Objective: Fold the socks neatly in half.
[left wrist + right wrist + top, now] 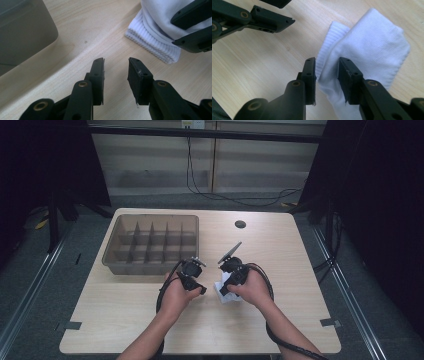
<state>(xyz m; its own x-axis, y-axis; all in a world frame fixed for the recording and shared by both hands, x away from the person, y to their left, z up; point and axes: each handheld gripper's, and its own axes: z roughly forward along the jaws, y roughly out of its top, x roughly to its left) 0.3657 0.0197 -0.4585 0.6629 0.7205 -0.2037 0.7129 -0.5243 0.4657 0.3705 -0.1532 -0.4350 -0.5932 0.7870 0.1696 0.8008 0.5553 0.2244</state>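
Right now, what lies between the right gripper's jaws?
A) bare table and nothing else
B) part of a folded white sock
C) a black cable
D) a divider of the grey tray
B: in the right gripper view the white sock lies on the table with its near part running between the jaws of the right gripper.

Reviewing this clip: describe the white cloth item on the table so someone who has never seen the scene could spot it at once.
Start at the light wooden table and its grey divided tray at the back left. Nearer the person and to the tray's right, under the right gripper, lies a folded white sock. It is the table's one soft white thing, with a ribbed cuff.
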